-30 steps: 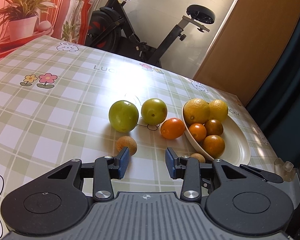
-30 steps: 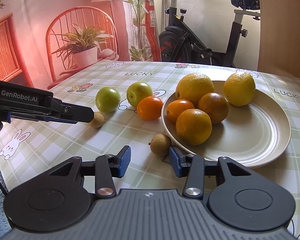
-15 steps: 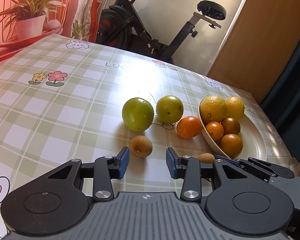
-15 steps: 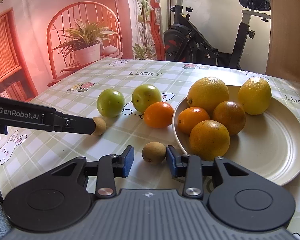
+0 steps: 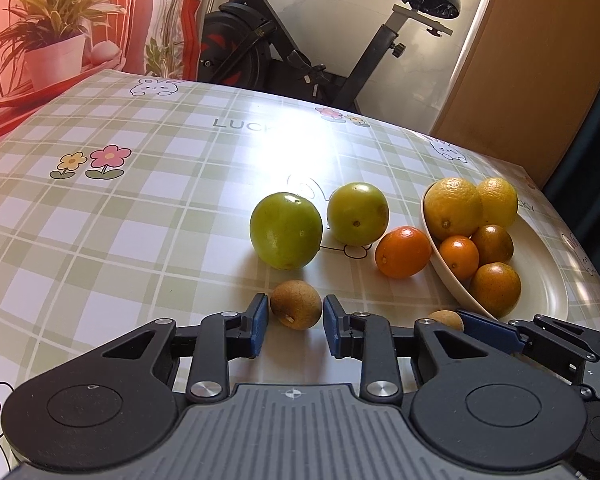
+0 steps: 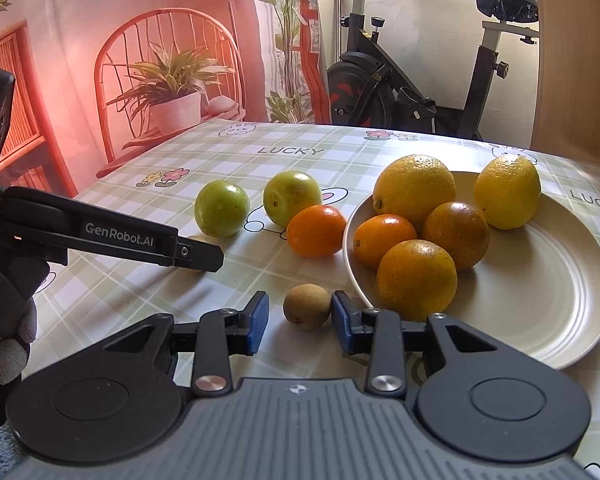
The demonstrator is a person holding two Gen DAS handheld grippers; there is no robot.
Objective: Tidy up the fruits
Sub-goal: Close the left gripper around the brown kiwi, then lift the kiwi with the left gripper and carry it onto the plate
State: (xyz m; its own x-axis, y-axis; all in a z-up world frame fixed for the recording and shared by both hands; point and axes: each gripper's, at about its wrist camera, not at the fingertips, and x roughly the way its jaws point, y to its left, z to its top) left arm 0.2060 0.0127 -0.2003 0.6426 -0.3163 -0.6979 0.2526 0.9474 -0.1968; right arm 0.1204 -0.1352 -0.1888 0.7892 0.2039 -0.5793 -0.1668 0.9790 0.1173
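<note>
My left gripper [image 5: 294, 322] is open, its blue pads on either side of a small brown fruit [image 5: 296, 304] lying on the table. My right gripper [image 6: 300, 318] is open around a second small brown fruit [image 6: 307, 306] beside the cream plate [image 6: 540, 312]; the right pad is close to the fruit. The plate holds two yellow citrus and three oranges [image 6: 416, 274]. Two green fruits [image 5: 286, 230] [image 5: 357, 213] and one orange [image 5: 403, 252] lie on the tablecloth left of the plate. The left gripper's fingers [image 6: 196, 254] show in the right wrist view, mostly hiding its brown fruit.
The table has a green checked cloth [image 5: 120, 216] with rabbits and flowers. An exercise bike [image 5: 300, 56] stands behind the far edge. A potted plant [image 6: 172, 100] on a chair is at the far left. A wooden panel [image 5: 532, 52] is at the right.
Both grippers have moved forward, so each small brown fruit now lies between its gripper's pads. The fruits on the table and plate have not moved.
</note>
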